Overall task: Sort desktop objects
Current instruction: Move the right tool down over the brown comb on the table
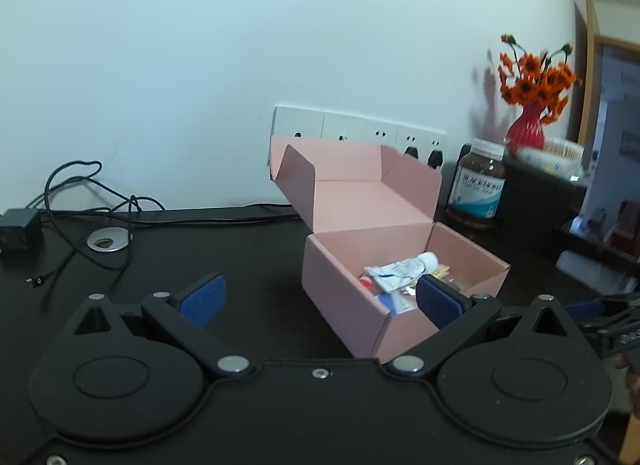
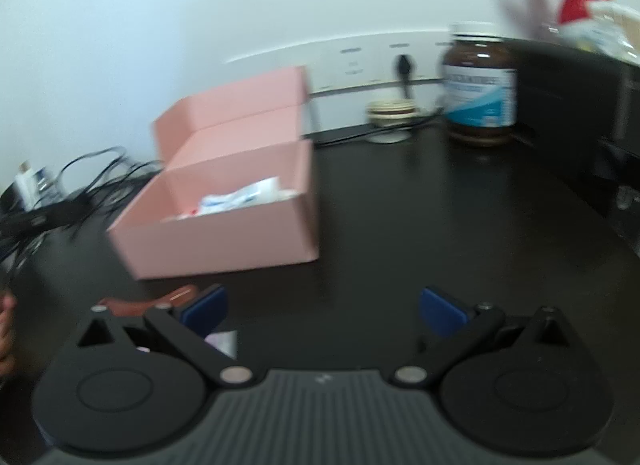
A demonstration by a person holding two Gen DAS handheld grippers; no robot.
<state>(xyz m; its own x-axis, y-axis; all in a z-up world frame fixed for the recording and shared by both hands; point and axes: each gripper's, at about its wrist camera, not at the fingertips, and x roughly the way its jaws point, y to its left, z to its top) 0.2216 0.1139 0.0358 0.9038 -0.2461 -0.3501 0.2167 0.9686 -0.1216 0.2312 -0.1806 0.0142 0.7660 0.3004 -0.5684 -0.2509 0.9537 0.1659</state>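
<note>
**A:** Several small things are already lying in the pink box (image 1: 404, 261), going by the left wrist view: a white tube (image 1: 404, 267), crumpled packets, something red. Its lid is standing open against the wall sockets (image 1: 360, 133).

**B:** And the left gripper (image 1: 318, 297)?

**A:** It is hovering at the box's near corner with its 2 blue pads spread wide, gripping nothing. 1 pad is showing in front of the box's contents (whether it is touching the rim, I cannot tell).

**B:** What is still sitting out on the desk (image 1: 248, 265)?

**A:** A brown supplement bottle (image 1: 478, 185) is standing just right of the box, with a red vase of orange flowers (image 1: 528, 105) behind it. Black cables (image 1: 80, 201) are trailing off to the left.

**B:** Now the right wrist view.

**A:** It is blurring badly. The right gripper (image 2: 324, 311) is also hanging open and empty over bare desk, with the box to its left and the bottle (image 2: 480, 85) well ahead. Something reddish-brown (image 2: 160, 303) is lying just beside its left finger, with a pale scrap (image 2: 222, 343) below; I cannot identify either.

**B:** So how far along?

**A:** I am judging it mostly done, with the bottle and those 2 bits possibly remaining.
</note>
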